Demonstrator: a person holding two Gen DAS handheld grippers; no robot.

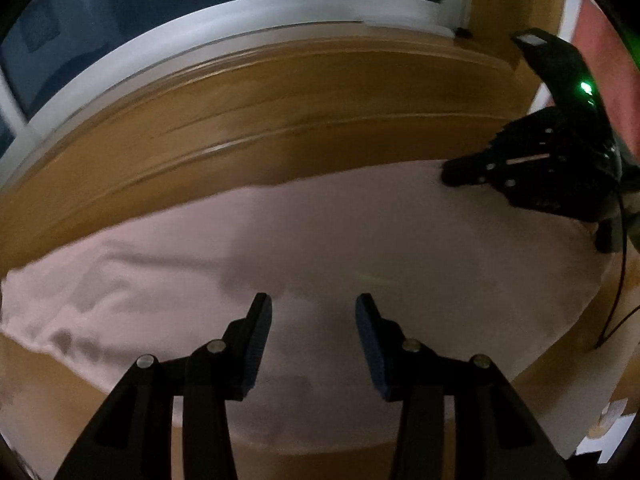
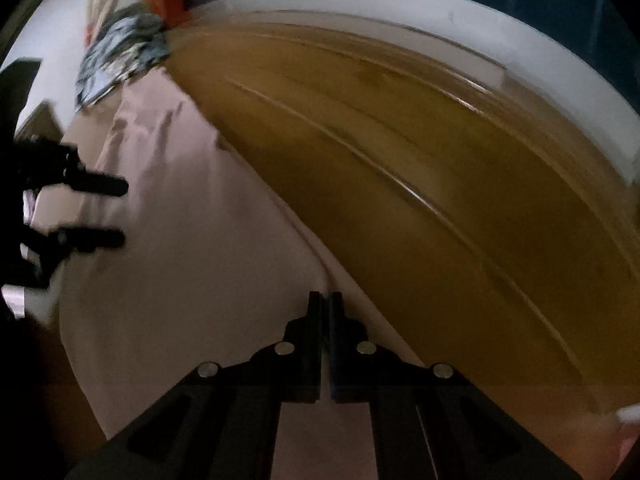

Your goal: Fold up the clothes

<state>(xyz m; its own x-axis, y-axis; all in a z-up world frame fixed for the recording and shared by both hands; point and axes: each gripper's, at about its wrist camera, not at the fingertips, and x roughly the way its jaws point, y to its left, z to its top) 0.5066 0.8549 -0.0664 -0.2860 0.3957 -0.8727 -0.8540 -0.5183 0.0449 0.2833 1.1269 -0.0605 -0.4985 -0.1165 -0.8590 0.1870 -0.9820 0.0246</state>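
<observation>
Two grippers over pink cloth (image 1: 360,232) (left (image 1: 314,312) spread, right (image 2: 325,304) pinching its edge).

A home room at night: a wooden table (image 1: 280,120) set against a white-framed window (image 1: 240,12), crumpled laundry (image 2: 120,52) heaped upper left.

pale pink garment (image 1: 360,240) is a soft matt cloth, smooth in the middle, rumpled at lower left. Wooden table (image 1: 280,120) looks glossy, varnished, with shiny grain streaks. Both grippers are matt black plastic; left gripper (image 1: 314,312) has silvery metal screws.
</observation>
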